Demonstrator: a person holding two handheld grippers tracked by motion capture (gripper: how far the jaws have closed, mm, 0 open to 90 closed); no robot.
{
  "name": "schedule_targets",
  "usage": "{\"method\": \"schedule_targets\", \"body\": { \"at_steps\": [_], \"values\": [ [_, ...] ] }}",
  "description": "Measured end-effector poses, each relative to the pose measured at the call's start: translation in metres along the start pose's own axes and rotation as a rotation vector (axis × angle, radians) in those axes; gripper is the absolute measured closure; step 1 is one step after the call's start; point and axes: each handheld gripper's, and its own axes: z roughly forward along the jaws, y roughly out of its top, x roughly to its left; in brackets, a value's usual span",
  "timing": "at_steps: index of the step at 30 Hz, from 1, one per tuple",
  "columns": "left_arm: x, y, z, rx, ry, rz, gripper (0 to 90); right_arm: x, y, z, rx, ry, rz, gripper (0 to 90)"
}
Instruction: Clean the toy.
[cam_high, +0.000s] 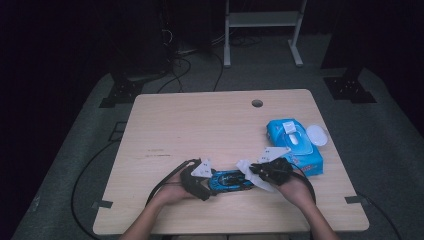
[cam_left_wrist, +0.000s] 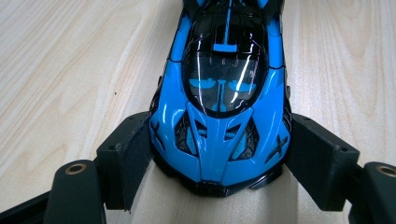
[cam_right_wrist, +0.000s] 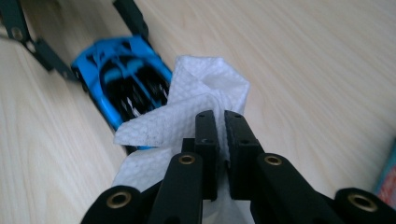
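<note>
Your left gripper (cam_high: 202, 186) clamps the nose of the blue toy car (cam_high: 231, 180) on the table (cam_high: 200, 125); your right gripper (cam_high: 257, 175) pinches a white wet wipe (cam_high: 245, 167) at its tail. Wiping looks barely begun, the bodywork left.

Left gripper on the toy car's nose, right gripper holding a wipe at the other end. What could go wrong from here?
1. The left gripper clamps only the nose of the blue toy car; a wiping push may pivot or slip it out.
2. The right gripper pinches the white wipe near one edge; loose folds could snag on the car's rear or pull free.
3. The wipe pack sits close behind the right hand; a backstroke might knock it.
</note>
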Motion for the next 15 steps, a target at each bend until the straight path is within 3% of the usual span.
{"method": "schedule_targets", "body": {
  "at_steps": [4, 8, 11, 15],
  "values": [
    [0.000, 0.000, 0.000, 0.003, 0.001, 0.002, 25.8, 0.008, -0.008, 0.004, 0.017, 0.021, 0.002, 84.2],
    [-0.001, 0.000, 0.000, 0.000, 0.003, -0.005, 25.8, 0.018, -0.002, 0.016, 0.029, 0.003, -0.039, 84.2],
    [0.000, 0.000, 0.000, 0.003, 0.000, 0.001, 25.8, 0.015, -0.005, 0.011, 0.047, -0.004, -0.031, 84.2],
    [0.000, -0.001, 0.000, -0.002, -0.001, -0.003, 25.8, 0.014, -0.016, 0.003, 0.019, 0.003, -0.003, 84.2]
  ]
}}
